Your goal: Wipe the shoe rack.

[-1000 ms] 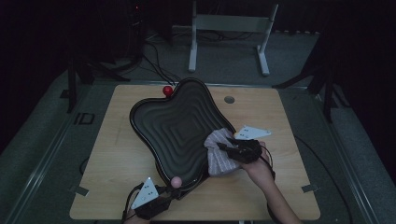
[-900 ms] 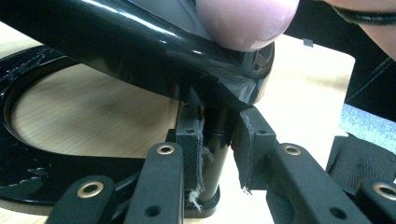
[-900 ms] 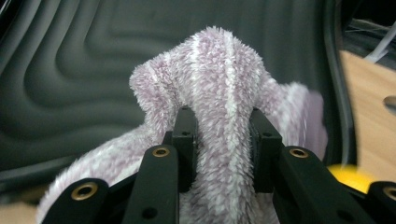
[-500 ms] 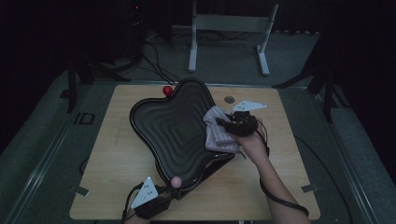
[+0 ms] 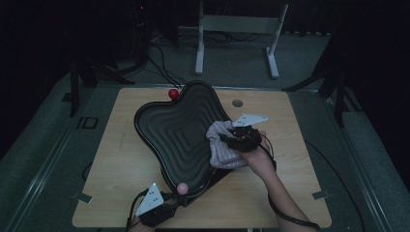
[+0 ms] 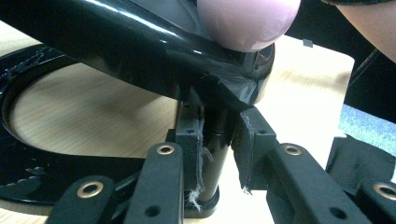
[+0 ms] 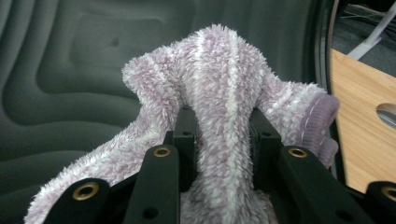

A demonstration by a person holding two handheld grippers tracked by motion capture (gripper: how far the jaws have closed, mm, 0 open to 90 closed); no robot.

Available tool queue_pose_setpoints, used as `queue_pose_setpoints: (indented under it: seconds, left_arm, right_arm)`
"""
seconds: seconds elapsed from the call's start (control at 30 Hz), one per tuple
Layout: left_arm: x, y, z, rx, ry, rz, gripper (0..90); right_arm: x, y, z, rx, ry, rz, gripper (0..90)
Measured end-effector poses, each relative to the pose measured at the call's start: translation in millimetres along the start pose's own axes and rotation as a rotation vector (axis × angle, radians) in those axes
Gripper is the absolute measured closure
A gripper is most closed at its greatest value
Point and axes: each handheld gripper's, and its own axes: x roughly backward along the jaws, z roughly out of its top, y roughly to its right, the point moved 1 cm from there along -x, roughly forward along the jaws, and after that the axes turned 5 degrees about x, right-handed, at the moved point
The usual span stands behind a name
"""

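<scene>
A black tray with rippled rings stands tilted on the wooden table. A pink ball sits at its near rim and a red ball at its far rim. My right gripper is shut on a fluffy lilac cloth that lies against the tray's right side. In the right gripper view the cloth bulges up between the jaws of the gripper, with the tray behind it. My left gripper is at the tray's near end. Its pads clamp a black post under the pink ball.
A round grey disc is set in the tabletop behind the right gripper. A white metal frame stands on the floor beyond the table. Cables trail from both grippers over the near edge. Bare wood lies left of the tray.
The right gripper has carried the cloth along the tray's right side, away from the near edge. The left gripper and the tray have stayed where they were.
</scene>
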Motion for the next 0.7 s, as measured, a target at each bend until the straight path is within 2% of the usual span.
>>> queue_pose_setpoints:
  seconds: [0.1,0.23,0.6,0.7]
  left_arm:
    - [0.1,-0.2,0.4,-0.003,-0.004,0.0,73.7]
    - [0.1,-0.1,0.3,-0.005,-0.004,0.0,73.8]
    - [0.9,-0.9,-0.1,-0.008,-0.001,-0.001,73.8]
    - [1.1,-1.1,-0.3,-0.008,0.0,-0.002,73.8]
  right_arm:
    - [0.9,-3.3,-0.5,0.003,0.011,0.021,70.3]
    - [2.6,2.3,10.3,-0.022,0.046,0.026,70.5]
    - [-8.1,14.0,88.3,0.005,0.176,0.013,70.6]
    - [-15.8,17.1,109.6,0.014,0.177,0.006,70.5]
